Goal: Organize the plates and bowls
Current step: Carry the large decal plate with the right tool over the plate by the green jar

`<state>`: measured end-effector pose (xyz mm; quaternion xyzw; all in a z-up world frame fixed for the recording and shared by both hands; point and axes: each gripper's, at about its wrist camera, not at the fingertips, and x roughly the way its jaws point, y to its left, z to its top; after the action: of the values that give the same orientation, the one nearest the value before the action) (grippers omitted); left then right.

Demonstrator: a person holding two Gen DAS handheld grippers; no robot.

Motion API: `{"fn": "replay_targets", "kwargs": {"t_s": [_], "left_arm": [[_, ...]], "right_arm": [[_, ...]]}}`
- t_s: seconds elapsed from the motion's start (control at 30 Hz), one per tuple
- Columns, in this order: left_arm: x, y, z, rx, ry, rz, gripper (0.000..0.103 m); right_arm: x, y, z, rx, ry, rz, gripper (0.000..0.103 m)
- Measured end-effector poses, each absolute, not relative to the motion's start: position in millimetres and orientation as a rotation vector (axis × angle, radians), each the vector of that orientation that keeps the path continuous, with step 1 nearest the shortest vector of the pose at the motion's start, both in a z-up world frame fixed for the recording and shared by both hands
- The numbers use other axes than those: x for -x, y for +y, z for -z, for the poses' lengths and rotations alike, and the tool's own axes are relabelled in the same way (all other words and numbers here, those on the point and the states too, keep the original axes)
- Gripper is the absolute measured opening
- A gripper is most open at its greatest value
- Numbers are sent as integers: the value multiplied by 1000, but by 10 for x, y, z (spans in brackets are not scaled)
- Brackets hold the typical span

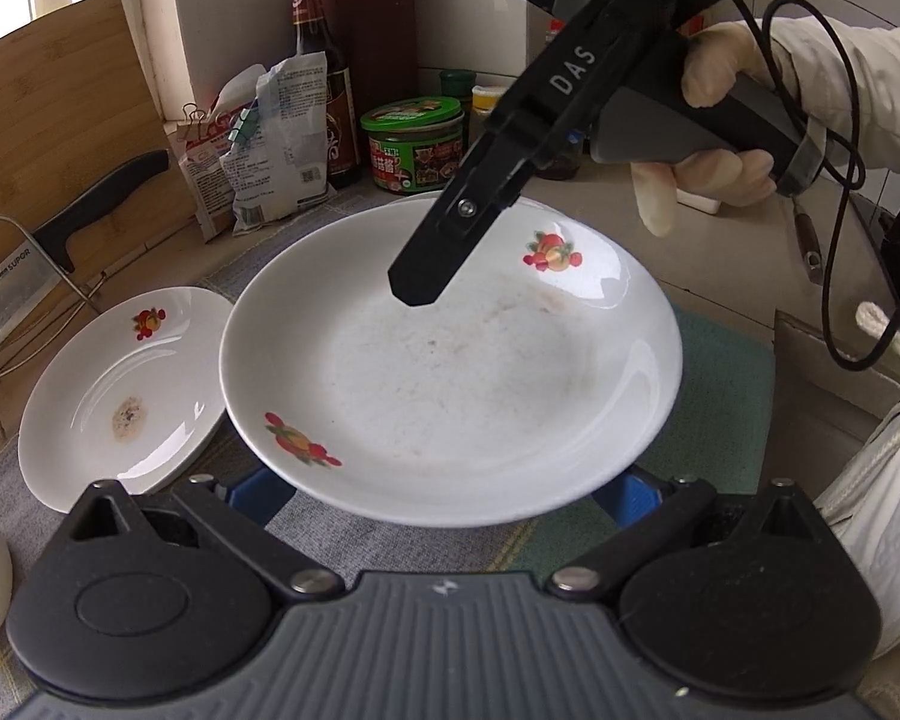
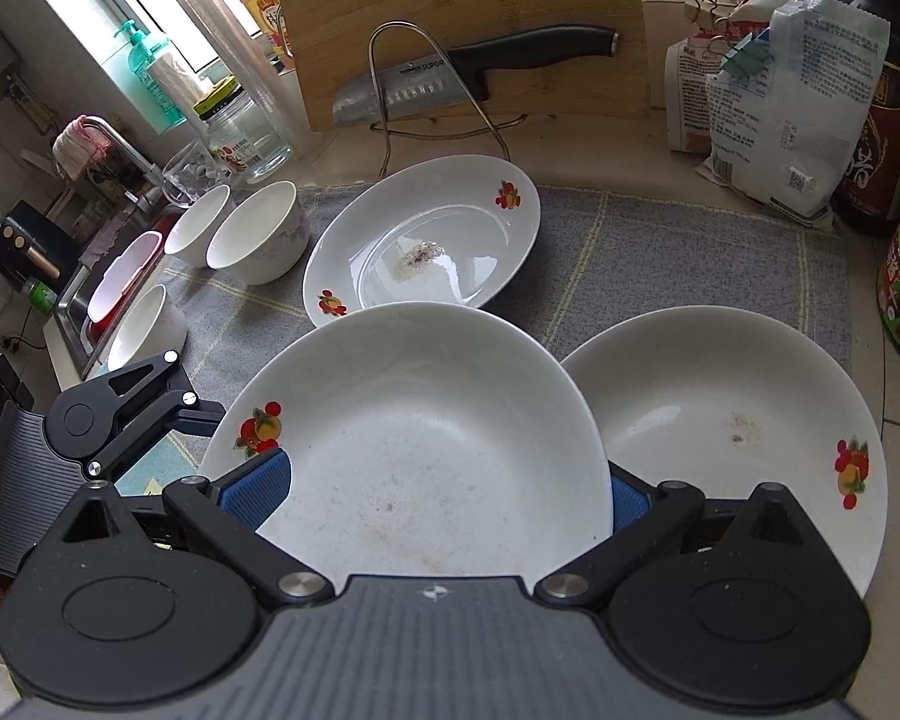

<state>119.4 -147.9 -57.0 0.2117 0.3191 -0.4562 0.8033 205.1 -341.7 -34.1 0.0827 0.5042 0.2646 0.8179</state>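
Observation:
A white fruit-print plate [image 1: 450, 360] is lifted above the mat; it fills the right wrist view [image 2: 414, 438]. My left gripper [image 1: 444, 492] stands open, its blue pads wide apart with the plate's near rim between them; whether they touch it is hidden. My right gripper [image 2: 432, 495] is open too, the plate's rim between its blue pads [image 2: 252, 492], and hovers over the plate in the left wrist view [image 1: 417, 294]. A second plate [image 2: 420, 240] lies on the grey mat beyond, also in the left wrist view [image 1: 120, 390]. A third plate [image 2: 726, 438] lies to the right. Three white bowls [image 2: 258, 240] stand left.
A bamboo cutting board [image 2: 462, 30] and a knife [image 2: 480, 69] on a wire rack stand behind the plates. Bags [image 2: 792, 108], a sauce bottle [image 1: 321, 72] and a green-lidded jar [image 1: 414, 141] line the wall. A sink [image 2: 90, 300] lies left. A glass jar [image 2: 240, 132] stands behind the bowls.

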Motion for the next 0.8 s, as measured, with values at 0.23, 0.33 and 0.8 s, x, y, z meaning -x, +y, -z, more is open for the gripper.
{"fn": "replay_targets", "kwargs": {"t_s": [0.23,0.33,0.8], "left_arm": [[-1314,-1752,635,-473,690,1009,102],[-1358,-1851,660,-481,693,1018,102],[-1515,-2156,752,-498,719,1046,102]], "right_arm": [[-2060,-3684,368,-199,1066,-527,103],[-2078,-3801,380,-211,1060,-515,103],[-2216,-4174,519,-255,1068,-472,103]]}}
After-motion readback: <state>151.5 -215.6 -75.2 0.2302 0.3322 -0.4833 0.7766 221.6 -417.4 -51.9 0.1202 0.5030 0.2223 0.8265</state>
